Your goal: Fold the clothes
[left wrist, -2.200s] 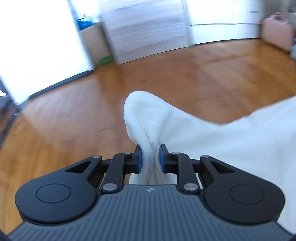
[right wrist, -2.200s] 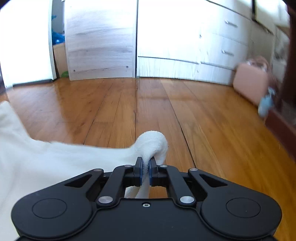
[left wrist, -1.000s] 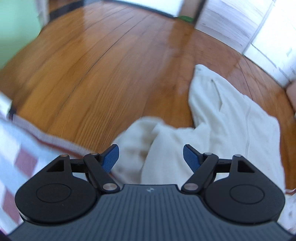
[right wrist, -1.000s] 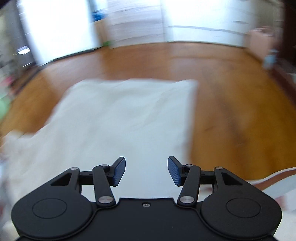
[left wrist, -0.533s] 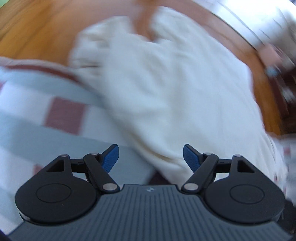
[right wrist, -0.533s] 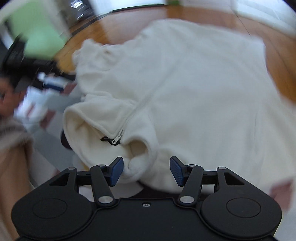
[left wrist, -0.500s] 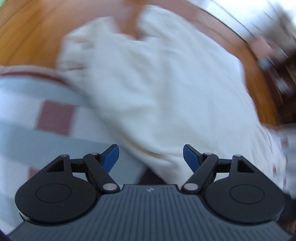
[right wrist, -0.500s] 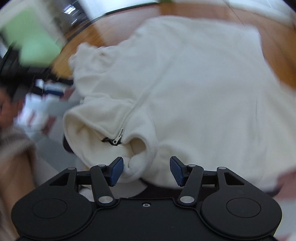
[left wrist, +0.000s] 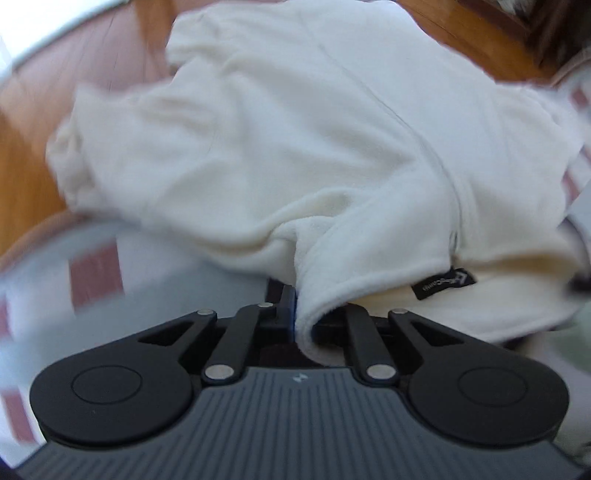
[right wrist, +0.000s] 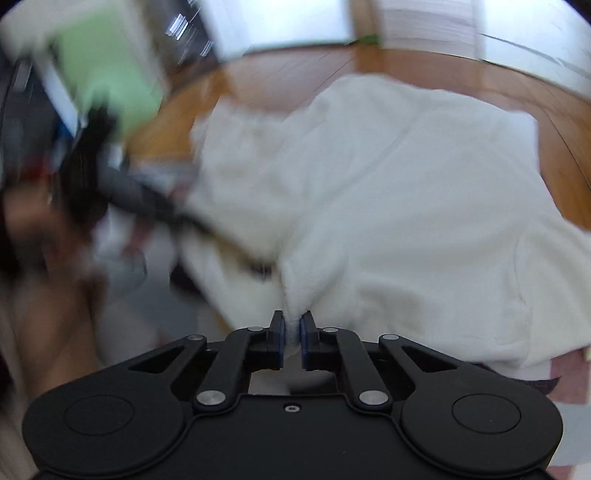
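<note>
A cream fleece jacket (left wrist: 295,129) lies spread over the wooden floor and the edge of a checked cloth. A black label (left wrist: 443,286) sits at its near collar. My left gripper (left wrist: 304,314) is shut on the near fleece edge, which folds down between its fingers. In the right wrist view the same jacket (right wrist: 406,184) fills the middle, and my right gripper (right wrist: 291,343) is shut on a pinched ridge of its near edge. The other gripper (right wrist: 147,199) shows as a dark blurred shape at the left.
A pale blue and red checked cloth (left wrist: 96,273) lies under the near side. Wooden floor (left wrist: 22,147) runs beyond the jacket. A green surface (right wrist: 107,74) and white cabinets (right wrist: 517,33) stand at the back. A person's blurred arm (right wrist: 48,295) is at the left.
Both grippers stood open over the jacket half a second ago; both have now closed on its near edge. Earlier they had let go of the far corners and swung back.
</note>
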### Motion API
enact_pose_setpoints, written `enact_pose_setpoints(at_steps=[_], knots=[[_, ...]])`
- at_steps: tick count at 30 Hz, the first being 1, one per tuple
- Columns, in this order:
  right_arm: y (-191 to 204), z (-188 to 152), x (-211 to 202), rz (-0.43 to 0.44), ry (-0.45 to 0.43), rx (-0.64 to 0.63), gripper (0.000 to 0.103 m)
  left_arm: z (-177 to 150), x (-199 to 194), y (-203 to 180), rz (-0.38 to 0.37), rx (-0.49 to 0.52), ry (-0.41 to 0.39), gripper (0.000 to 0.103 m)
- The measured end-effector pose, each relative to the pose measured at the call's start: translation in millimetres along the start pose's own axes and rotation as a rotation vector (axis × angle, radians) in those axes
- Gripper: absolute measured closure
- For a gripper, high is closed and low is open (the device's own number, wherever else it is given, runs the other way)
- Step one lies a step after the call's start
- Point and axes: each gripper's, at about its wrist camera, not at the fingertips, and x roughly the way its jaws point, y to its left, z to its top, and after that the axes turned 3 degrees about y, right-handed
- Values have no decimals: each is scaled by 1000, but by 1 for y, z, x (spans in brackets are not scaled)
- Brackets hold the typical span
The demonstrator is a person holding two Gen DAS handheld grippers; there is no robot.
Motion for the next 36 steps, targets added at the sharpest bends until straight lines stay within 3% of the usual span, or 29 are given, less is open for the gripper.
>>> enact_pose_setpoints(at_steps=[1, 3, 6, 7, 8, 10, 12, 15, 18, 22, 25, 26, 27, 28, 30, 32, 34, 36], knots=[[3, -5, 9, -8, 26, -15, 94, -4, 6, -5, 22, 36, 33, 95], [-1, -12, 26, 4, 46, 31, 94, -4, 1, -11, 16, 73, 19, 94], [-28, -18, 26, 105, 62, 186, 85, -5, -10, -19, -5, 120, -22, 93], [-39, -19, 22, 146, 68, 236, 80, -5, -13, -21, -12, 136, -35, 92], [-50, -22, 17, 177, 72, 282, 66, -5, -17, -24, -19, 151, -49, 90], [-74, -34, 5, 160, 45, 393, 47, -5, -24, -29, -32, 183, -76, 77], [-104, -50, -7, 135, -15, 550, 46, -5, -32, -35, -46, 214, -103, 71], [-149, -77, -18, 136, -105, 827, 40, 6, -53, -32, -253, 109, -178, 62], [-182, -101, -12, 183, -165, 1092, 34, 25, -49, -47, -369, 61, -165, 58], [-195, -114, 10, 217, -195, 1280, 32, 47, -5, -70, -397, -7, -86, 51], [-193, -104, 20, 163, -287, 1277, 31, 45, 20, -96, -328, 33, -78, 51], [-192, -97, 20, 113, -323, 1242, 44, 38, 27, -107, -282, 70, -68, 52], [-190, -89, 18, 48, -359, 1185, 71, 29, 33, -117, -230, 114, -55, 55], [-186, -80, 12, -29, -392, 1114, 92, 21, 38, -121, -204, 131, -32, 55], [-158, -65, -18, -247, -506, 905, 95, 8, 40, -119, -217, 110, -14, 55], [-116, -51, -43, -474, -521, 635, 98, -1, 37, -119, -217, 103, -11, 55], [-88, -50, -31, -617, -428, 462, 98, -4, 36, -120, -206, 105, -3, 55], [-95, -60, -13, -664, -323, 475, 98, -6, 36, -120, -204, 105, 4, 55]])
